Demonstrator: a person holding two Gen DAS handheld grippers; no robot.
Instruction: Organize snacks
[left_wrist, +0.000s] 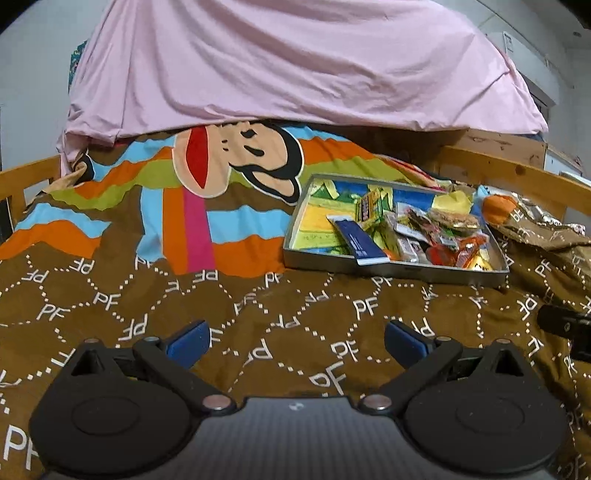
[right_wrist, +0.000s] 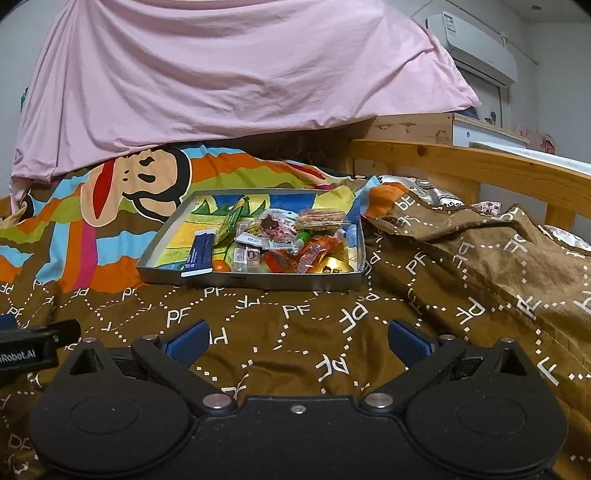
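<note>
Both the left tool (left_wrist: 297, 339) and right tool (right_wrist: 297, 339) are hovering wide open and empty, while ahead the tray's (right_wrist: 255, 280) light, crinkly snacks (right_wrist: 295, 243) are probably wanting gentle edge pinches.

Assorted wrapped snacks (right_wrist: 295, 240) are seen heaped toward the right end of a shallow grey metal tray (right_wrist: 258, 278), centre frame. A dark blue packet (right_wrist: 199, 254) is propped over its near rim.
</note>
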